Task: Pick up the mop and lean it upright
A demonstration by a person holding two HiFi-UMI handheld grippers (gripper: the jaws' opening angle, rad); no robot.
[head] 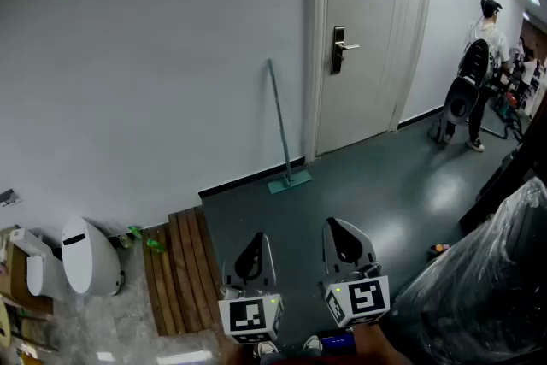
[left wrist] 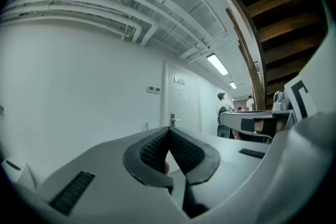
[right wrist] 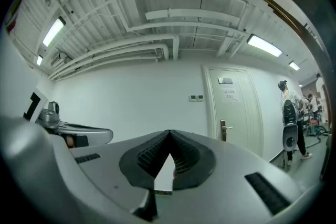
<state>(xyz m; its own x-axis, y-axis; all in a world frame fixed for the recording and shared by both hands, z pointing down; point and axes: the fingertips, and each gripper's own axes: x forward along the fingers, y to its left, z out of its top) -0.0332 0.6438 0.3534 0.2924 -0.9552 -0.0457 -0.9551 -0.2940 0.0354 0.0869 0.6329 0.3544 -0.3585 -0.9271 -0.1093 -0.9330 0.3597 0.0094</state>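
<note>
Beside the door (head: 367,55), our mop (head: 280,124) leans upright on the wall (head: 154,55) (head on floor (head: 359,192)); left gripper (head: 256,242), right gripper (head: 338,228): fingers (left wrist: 152,152) closed, empty.

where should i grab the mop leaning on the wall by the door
Probably take the mop by its thin handle, about midway up, coming from the open floor side with the jaws either side of the pole. It stands nearly upright with its top against the wall, so there's no room behind, and the flat teal head lies low on the floor.
</note>
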